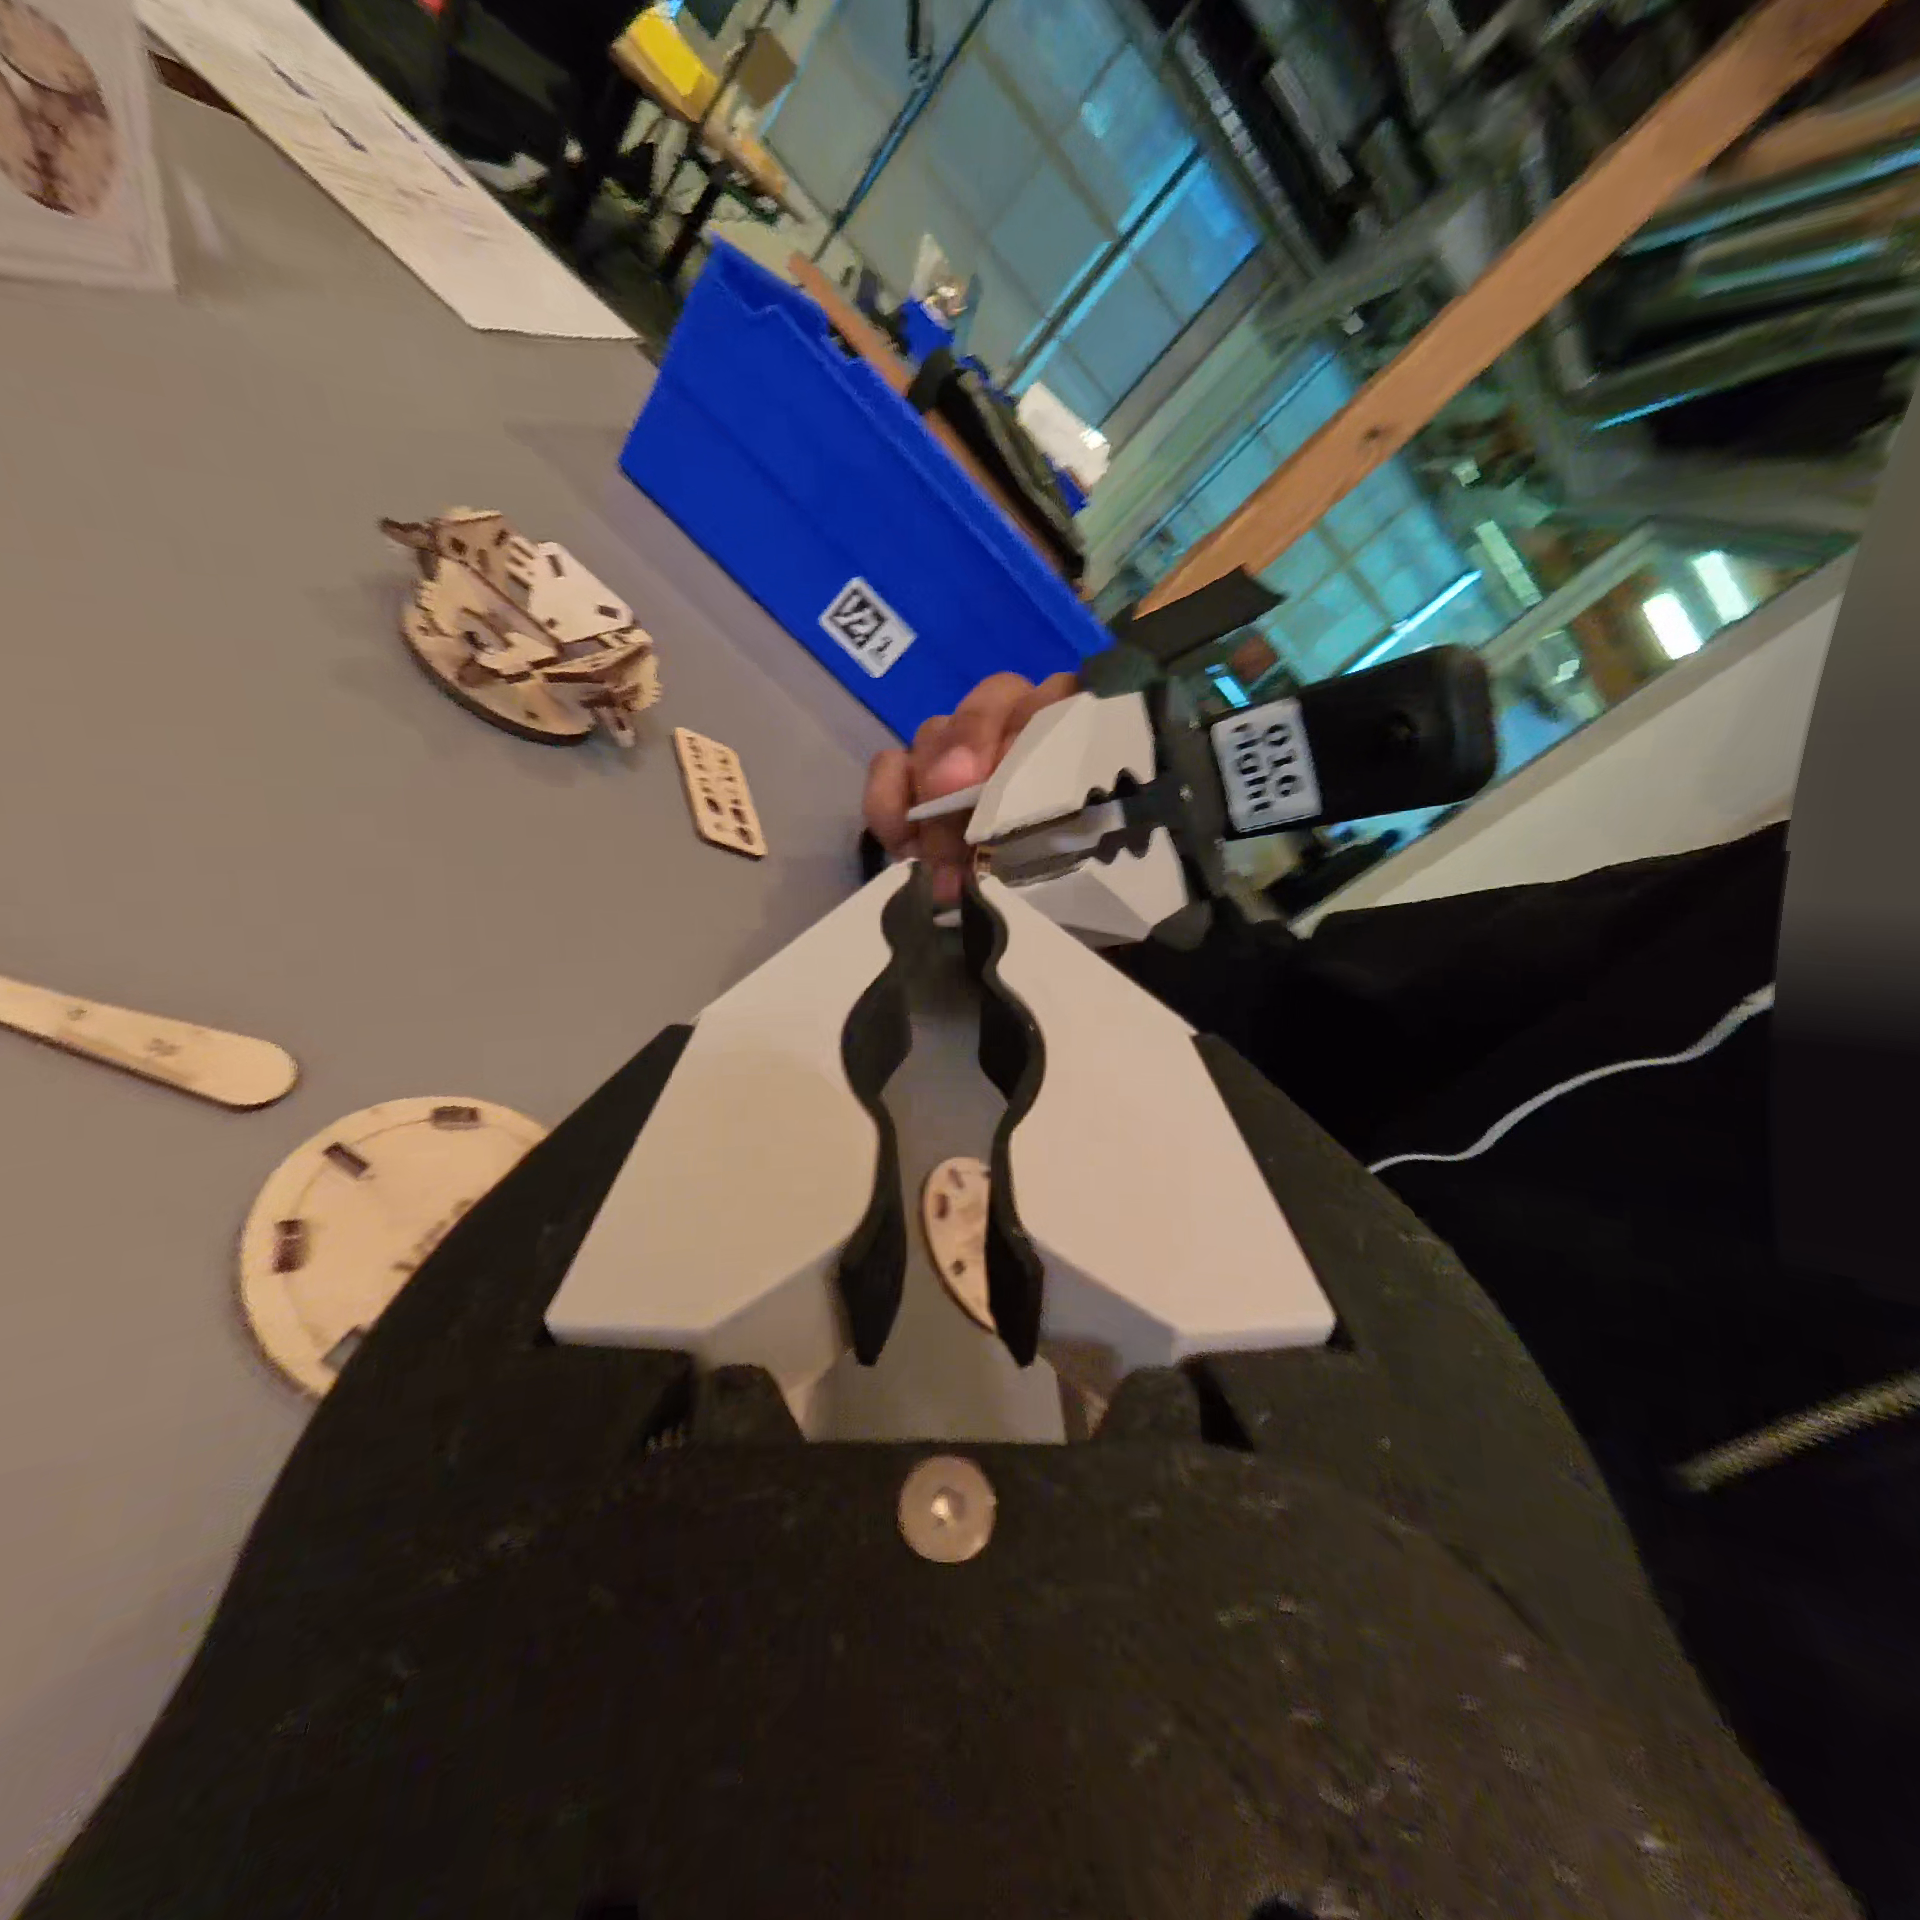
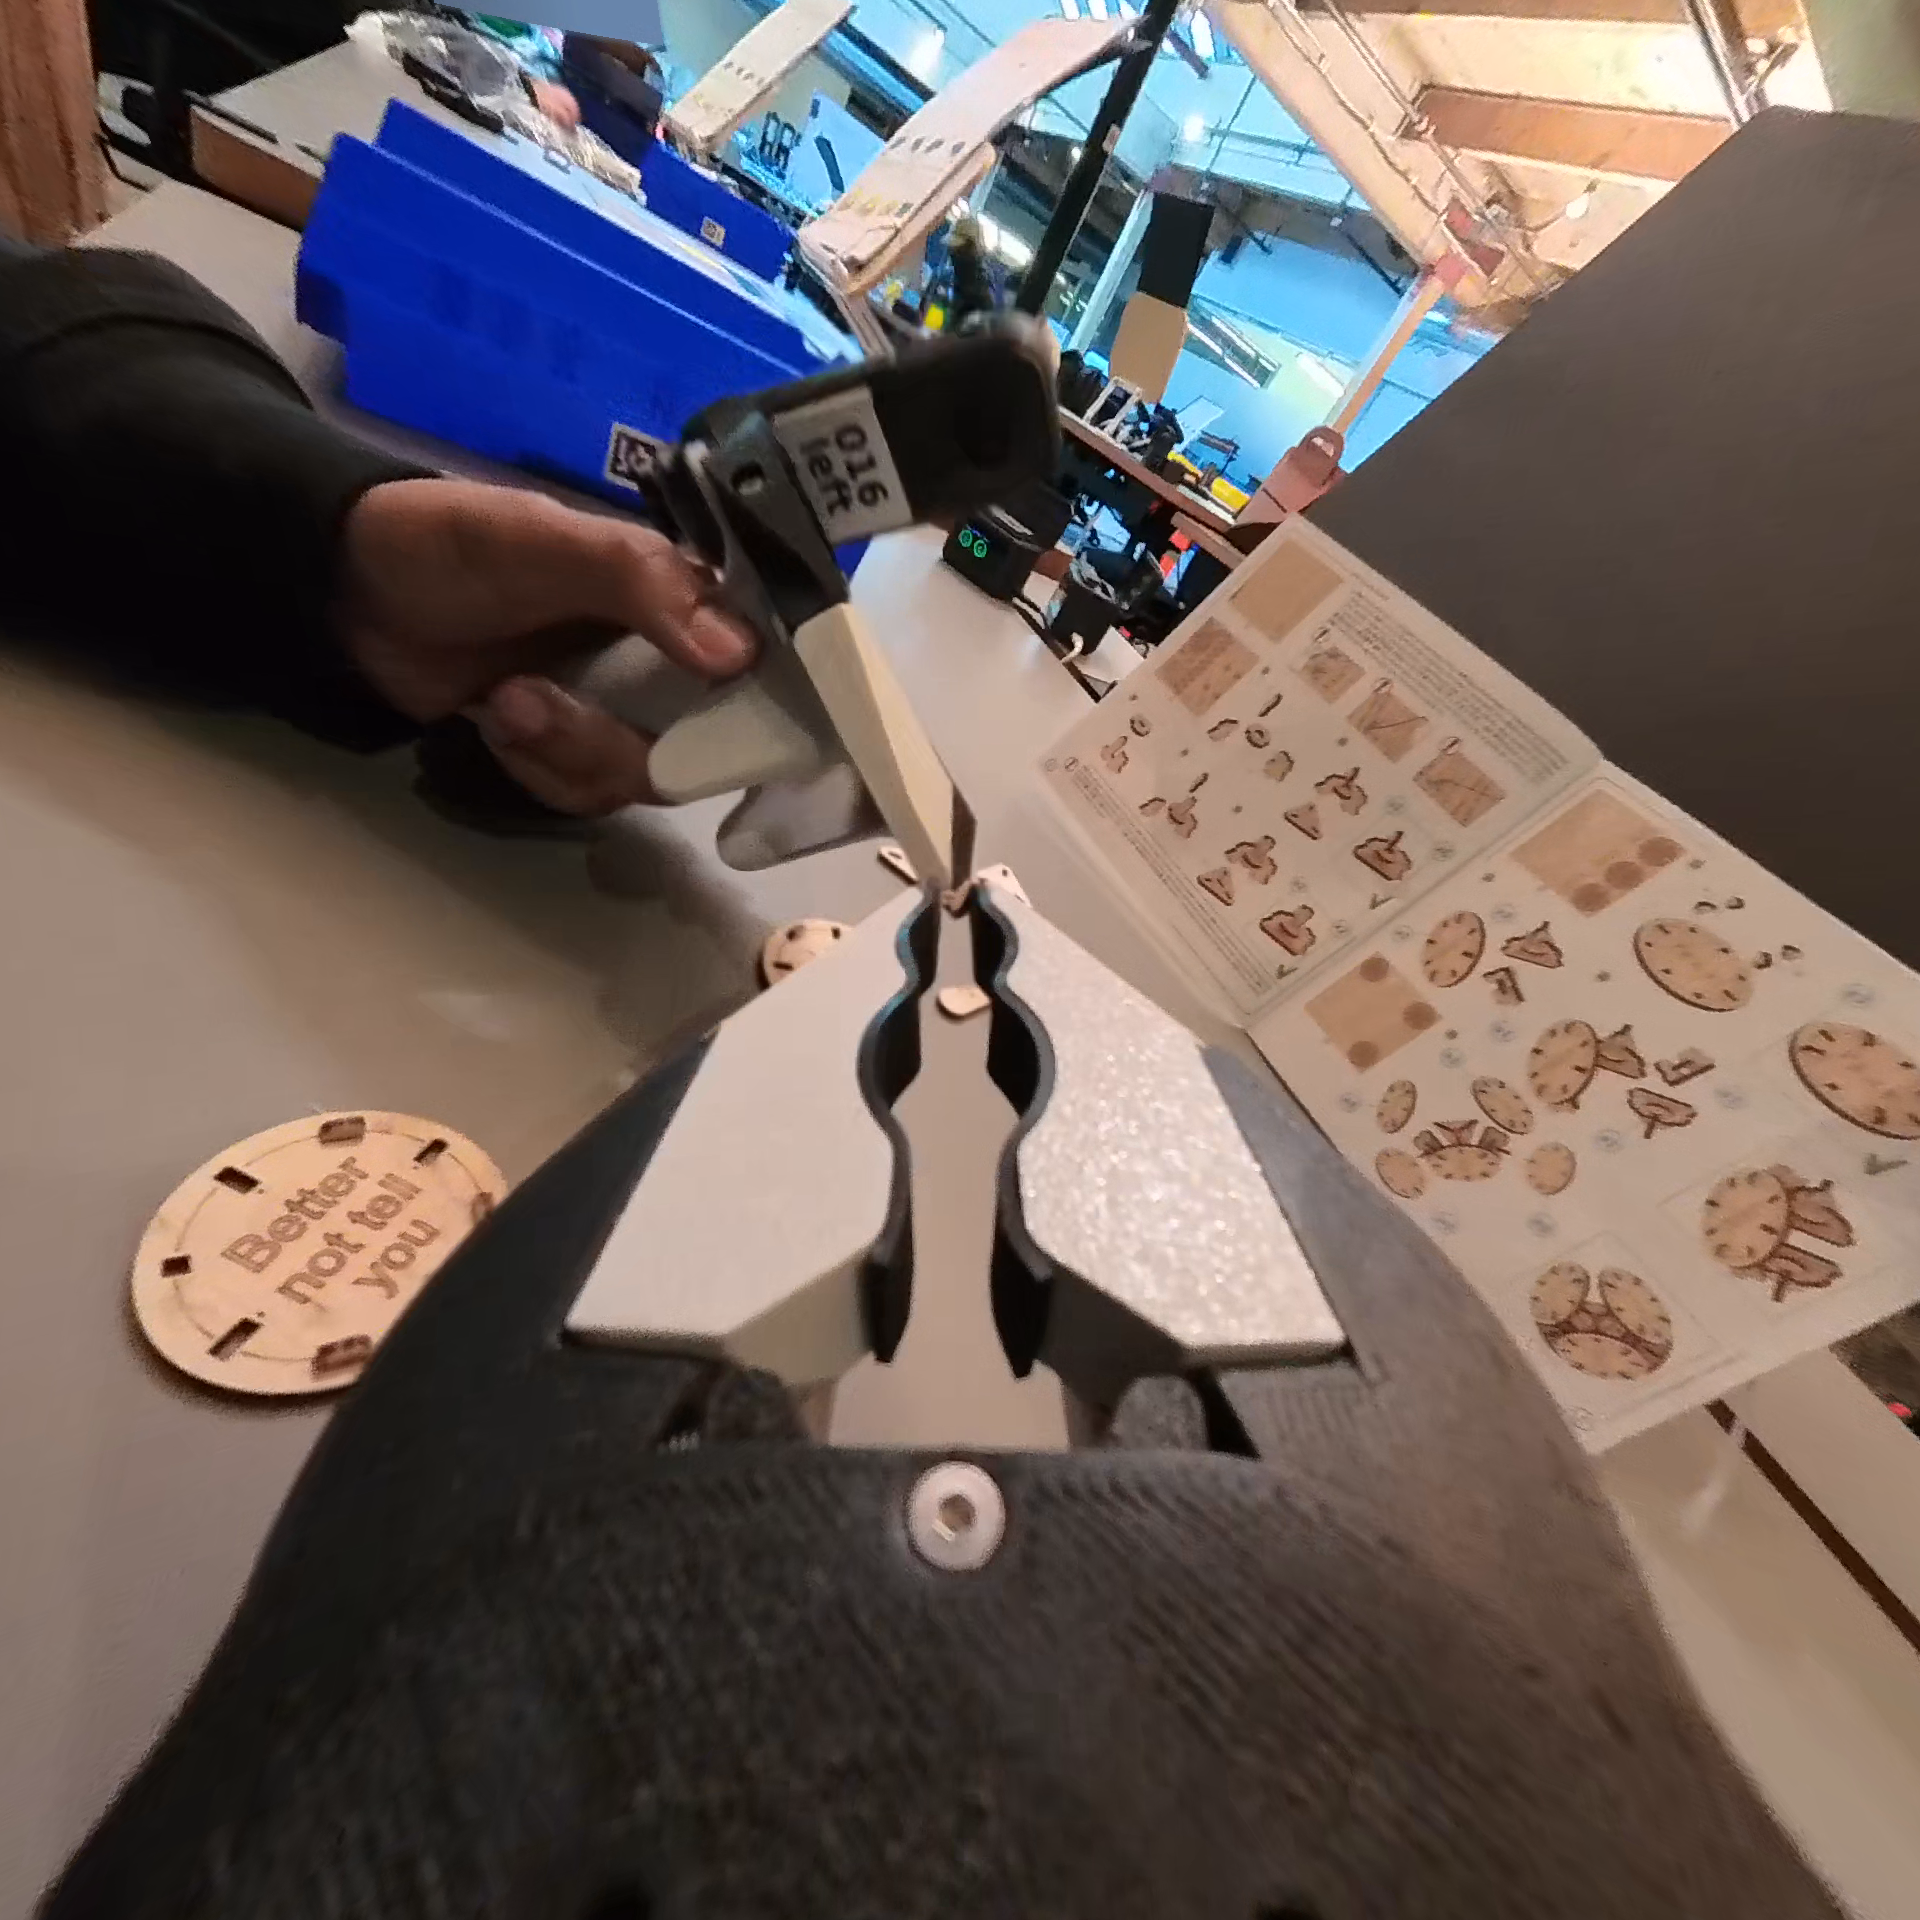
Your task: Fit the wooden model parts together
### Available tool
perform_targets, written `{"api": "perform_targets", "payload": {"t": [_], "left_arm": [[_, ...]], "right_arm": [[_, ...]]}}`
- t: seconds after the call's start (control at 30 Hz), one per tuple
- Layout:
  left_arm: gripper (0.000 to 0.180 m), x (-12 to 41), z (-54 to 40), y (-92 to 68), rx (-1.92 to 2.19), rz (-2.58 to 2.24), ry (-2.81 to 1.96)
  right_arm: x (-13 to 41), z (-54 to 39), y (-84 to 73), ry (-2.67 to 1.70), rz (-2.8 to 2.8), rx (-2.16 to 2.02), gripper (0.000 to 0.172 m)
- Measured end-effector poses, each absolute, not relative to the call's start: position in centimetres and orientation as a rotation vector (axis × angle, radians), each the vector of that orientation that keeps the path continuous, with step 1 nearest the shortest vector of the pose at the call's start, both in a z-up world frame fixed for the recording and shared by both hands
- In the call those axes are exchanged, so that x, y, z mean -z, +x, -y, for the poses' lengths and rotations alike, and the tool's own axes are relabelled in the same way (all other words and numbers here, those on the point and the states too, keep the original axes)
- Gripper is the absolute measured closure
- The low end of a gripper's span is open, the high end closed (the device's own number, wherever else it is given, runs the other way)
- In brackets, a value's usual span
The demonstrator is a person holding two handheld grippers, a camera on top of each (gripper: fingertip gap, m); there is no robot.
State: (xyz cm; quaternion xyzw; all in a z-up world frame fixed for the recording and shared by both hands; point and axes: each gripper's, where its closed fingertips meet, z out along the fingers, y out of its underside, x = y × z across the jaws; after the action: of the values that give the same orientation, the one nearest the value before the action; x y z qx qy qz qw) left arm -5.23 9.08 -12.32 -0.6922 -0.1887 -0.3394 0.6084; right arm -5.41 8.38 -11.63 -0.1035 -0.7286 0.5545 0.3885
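Both grippers meet tip to tip above the tabletop [image 2: 208,935]. Left gripper [image 2: 951,868] and right gripper [image 2: 951,909] jaws narrow, pinching one tiny wood piece [image 2: 951,896] betw. them. Risk: thin hold, any twist and it drops among loose parts.

- The left gripper [image 1: 940,883] hangs over a grey table [image 1: 260,831], its fingertips close together.
- The right gripper [image 1: 987,847], held by a hand [image 1: 951,758], meets it tip to tip.
- A wooden disc [image 1: 343,1226], a wooden model [image 1: 520,623] and a blue bin [image 1: 810,488] sit nearby.
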Motion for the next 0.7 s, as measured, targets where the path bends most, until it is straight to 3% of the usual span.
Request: {"api": "perform_targets", "payload": {"t": [0.17,0.4,0.7], "left_arm": [[0.16,11.7,-9.0,-4.0,1.014,0.427,-1.511],[0.173,11.4,-9.1,-2.6,1.134,0.4,-1.486],[0.177,11.0,-9.0,-2.3,1.152,0.387,-1.477]], "right_arm": [[11.7,-8.3,-4.6,-0.247,1.879,-1.469,0.168],[11.5,-7.9,-3.9,-0.202,1.878,-1.46,0.168],[11.2,-7.8,-3.3,-0.163,1.873,-1.423,0.168]]}}
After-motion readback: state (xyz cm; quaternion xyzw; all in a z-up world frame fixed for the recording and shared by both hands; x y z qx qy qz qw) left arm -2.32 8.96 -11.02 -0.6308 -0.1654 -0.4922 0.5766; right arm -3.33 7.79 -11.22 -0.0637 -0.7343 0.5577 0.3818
